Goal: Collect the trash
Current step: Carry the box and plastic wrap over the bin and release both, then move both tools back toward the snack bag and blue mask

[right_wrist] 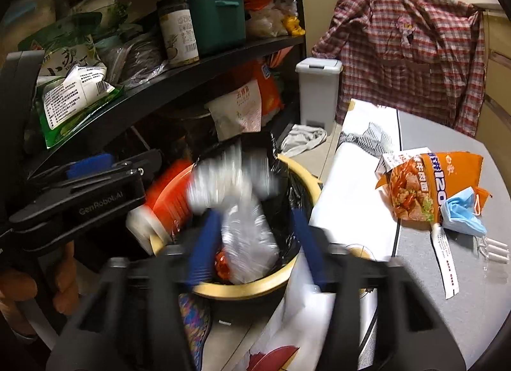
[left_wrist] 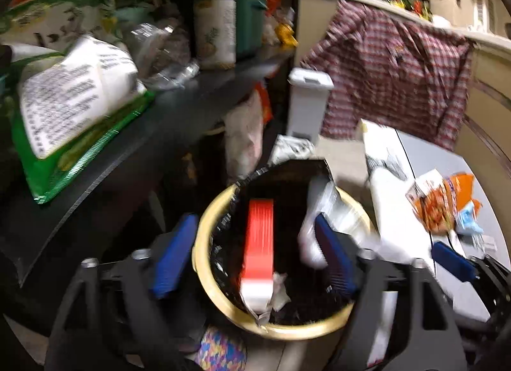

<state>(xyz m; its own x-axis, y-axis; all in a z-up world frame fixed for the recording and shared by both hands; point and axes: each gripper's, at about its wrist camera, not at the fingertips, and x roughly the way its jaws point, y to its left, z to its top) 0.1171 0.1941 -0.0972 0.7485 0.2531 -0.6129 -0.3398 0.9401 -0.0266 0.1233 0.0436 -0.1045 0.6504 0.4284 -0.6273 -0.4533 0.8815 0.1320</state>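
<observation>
Hovering over the yellow-rimmed trash bin (left_wrist: 204,262), your left gripper (left_wrist: 255,259) stands wide, its blue pads apart with nothing pressed between them. Below it, inside the black liner (left_wrist: 287,176), a red-and-white package (left_wrist: 258,252) lies lengthwise, touching crumpled white scraps at its near end. A clear plastic wrapper (left_wrist: 332,208) sits just beside the right-hand pad — motion blur makes it hard to say whether it touches that pad.

Your right gripper (right_wrist: 252,240) also hangs above the bin (right_wrist: 303,176), jaws parted about halfway. A blurred, crumpled clear wrapper (right_wrist: 246,230) sits between its fingers, apparently free of both pads and inside the bin's mouth. The red package (right_wrist: 172,192) shows at the left of the bin, partly behind your left gripper's black body (right_wrist: 80,204).

To the right, on the grey table (right_wrist: 447,323), more trash remains: an orange snack bag (right_wrist: 424,189), a blue face mask (right_wrist: 463,214) touching the bag's lower right corner, and a long white paper strip (right_wrist: 445,262) just below them. White sheets of paper (right_wrist: 351,198) lie between the bin and the bag. A plaid shirt (right_wrist: 412,51) hangs behind the table — a small grey lidded bin (right_wrist: 317,93) stands on the floor beside it, next to the cluttered black shelf (right_wrist: 191,77).
</observation>
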